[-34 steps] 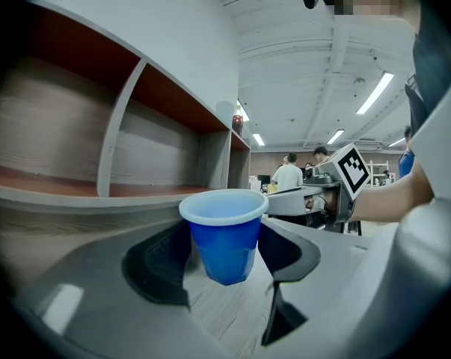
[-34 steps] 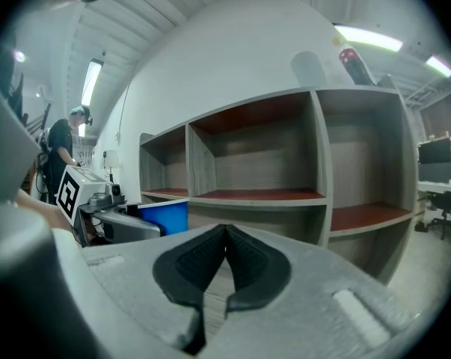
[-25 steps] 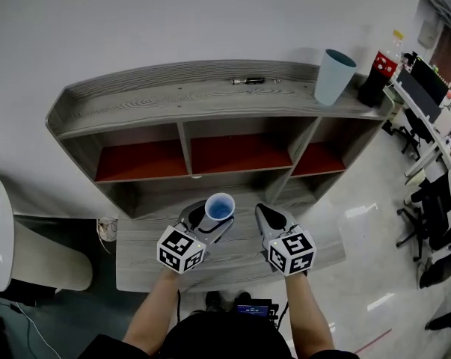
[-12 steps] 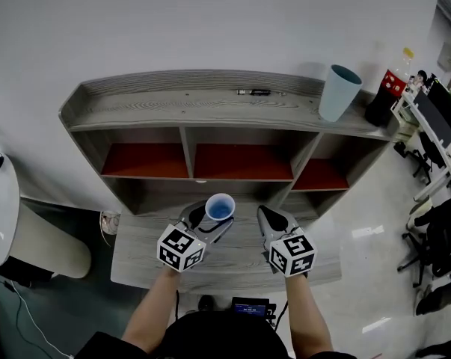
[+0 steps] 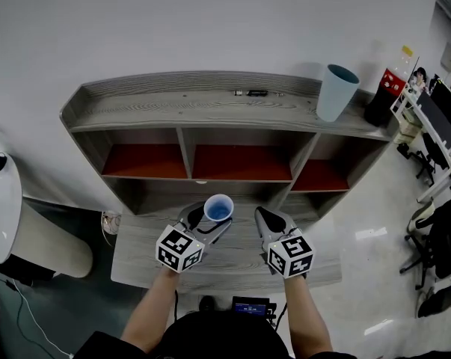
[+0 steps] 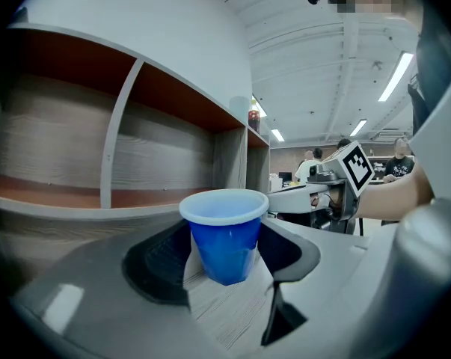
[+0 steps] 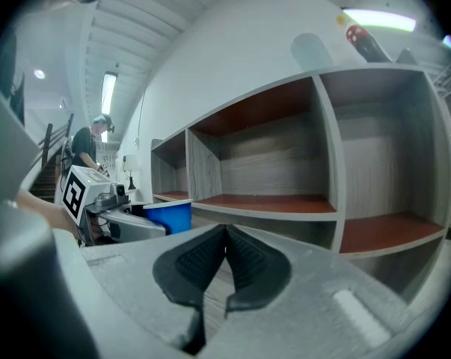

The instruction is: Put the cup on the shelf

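Note:
A small blue cup (image 5: 218, 208) with a white rim stands upright between the jaws of my left gripper (image 5: 207, 217), which is shut on it; the left gripper view shows the cup (image 6: 225, 234) pressed by both black pads. The grip is held above the grey wooden desk (image 5: 232, 264), in front of the shelf unit (image 5: 210, 107) with its red-floored compartments (image 5: 240, 161). My right gripper (image 5: 268, 221) hovers beside it to the right, shut with nothing in it; its pads (image 7: 244, 264) meet. The blue cup (image 7: 169, 215) shows at the left of the right gripper view.
On the shelf's top board stand a tall pale blue tumbler (image 5: 335, 93), a dark cola bottle (image 5: 381, 93) and a small dark pen-like item (image 5: 253, 93). A white rounded object (image 5: 1, 215) sits at the left. Office chairs and desks (image 5: 438, 200) fill the right side.
The view has shifted slightly, so the shelf appears lower and more centred. Both grippers and the cup keep the same pose.

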### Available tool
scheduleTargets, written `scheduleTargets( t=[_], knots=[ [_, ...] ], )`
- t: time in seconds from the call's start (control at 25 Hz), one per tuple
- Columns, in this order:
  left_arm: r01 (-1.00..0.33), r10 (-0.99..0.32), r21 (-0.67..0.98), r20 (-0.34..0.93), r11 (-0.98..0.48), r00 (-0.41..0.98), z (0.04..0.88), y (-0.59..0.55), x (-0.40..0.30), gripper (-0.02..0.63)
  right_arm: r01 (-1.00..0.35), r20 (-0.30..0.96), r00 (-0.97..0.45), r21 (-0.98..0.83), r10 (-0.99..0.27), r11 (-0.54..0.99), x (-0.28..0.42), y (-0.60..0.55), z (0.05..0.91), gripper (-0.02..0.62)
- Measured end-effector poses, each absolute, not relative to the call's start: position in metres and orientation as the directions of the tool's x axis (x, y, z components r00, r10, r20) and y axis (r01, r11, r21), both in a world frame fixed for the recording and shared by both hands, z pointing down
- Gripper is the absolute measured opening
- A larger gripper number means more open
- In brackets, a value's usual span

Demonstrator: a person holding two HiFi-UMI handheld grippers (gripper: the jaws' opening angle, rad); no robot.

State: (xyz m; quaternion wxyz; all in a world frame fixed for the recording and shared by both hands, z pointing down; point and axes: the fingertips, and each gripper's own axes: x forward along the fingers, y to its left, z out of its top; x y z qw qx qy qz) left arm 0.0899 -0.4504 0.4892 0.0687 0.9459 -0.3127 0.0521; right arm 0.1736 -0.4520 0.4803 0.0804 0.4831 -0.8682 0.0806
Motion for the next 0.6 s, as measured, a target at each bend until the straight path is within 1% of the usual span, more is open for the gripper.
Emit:
scheduleTargets(
  t=[0.6],
  knots=[
    [-0.590,-0.577,0.094,0.133,-0.802,0.806,0.4863,-0.4466,0.0910,0.285,-0.849,0.220,-0.525,-0.066,-0.822,0.525,0.1743,-0.4503,0.4816,-0.002]
  ],
)
